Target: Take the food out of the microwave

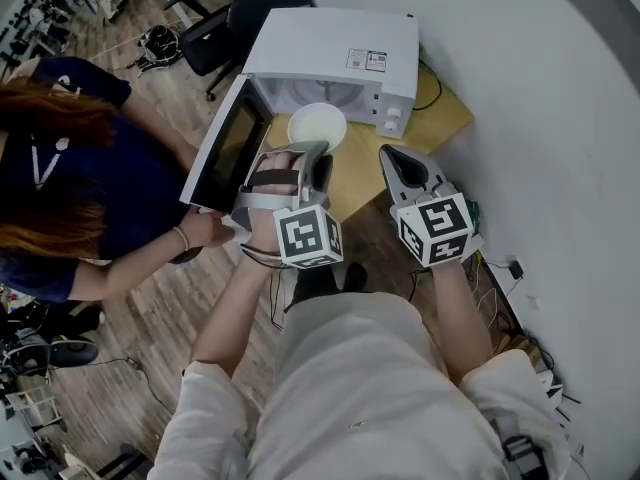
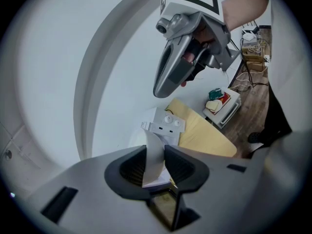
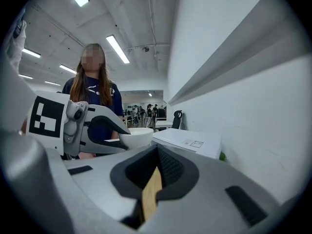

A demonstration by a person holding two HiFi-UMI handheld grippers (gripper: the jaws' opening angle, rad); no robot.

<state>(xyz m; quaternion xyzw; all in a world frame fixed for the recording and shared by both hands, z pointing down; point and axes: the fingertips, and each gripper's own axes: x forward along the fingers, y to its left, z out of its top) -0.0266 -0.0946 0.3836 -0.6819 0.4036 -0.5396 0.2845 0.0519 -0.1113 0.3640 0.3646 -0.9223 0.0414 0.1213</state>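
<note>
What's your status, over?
Left gripper shut on rim of white round bowl, at mouth of white microwave. Right gripper shut, empty. Person's hand near open door.

A person stands by the wooden table.

Open-plan lab or office, strip ceiling lights, black office chair, distant desks, wood-plank floor

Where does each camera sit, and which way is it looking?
Head view: on the person's head, looking down at the microwave, bowl, left gripper, right gripper, forearms and lap.
Left gripper view: on the left gripper, looking along jaws shut on the bowl's rim; the right gripper shows above.
Right gripper view: on the right gripper, facing the left gripper and bowl.
Shared: all three show the bowl.
</note>
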